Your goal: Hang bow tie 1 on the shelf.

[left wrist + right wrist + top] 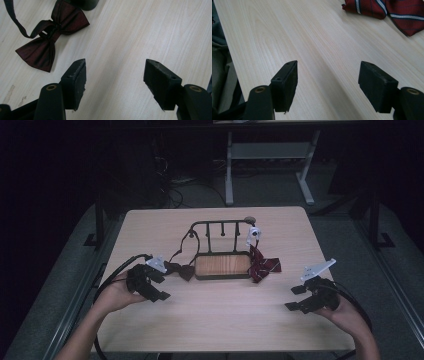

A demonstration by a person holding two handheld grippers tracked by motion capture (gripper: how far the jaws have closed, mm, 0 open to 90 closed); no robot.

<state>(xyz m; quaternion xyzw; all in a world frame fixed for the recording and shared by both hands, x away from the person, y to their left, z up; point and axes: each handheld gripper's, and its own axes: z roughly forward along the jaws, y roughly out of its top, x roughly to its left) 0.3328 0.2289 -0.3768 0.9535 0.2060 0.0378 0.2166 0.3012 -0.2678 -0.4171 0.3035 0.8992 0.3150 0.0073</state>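
Note:
A dark maroon bow tie (181, 270) (51, 37) lies flat on the pale wooden table, its thin strap running up to a black rack (220, 232). A red striped bow tie (264, 266) (384, 11) lies at the rack's right end. My left gripper (159, 286) (115, 72) hovers just left of the maroon tie, jaws open over bare wood. On the right side of the table my right gripper (296, 298) (328, 75) is open too, with nothing between its jaws and the striped tie some way ahead of it.
The rack stands on a wooden tray base (222, 265) at the table's middle, with a small white clip (254, 233) hanging on its right post. Table edges lie close behind both hands. Desk legs (229, 170) stand on the dark floor beyond.

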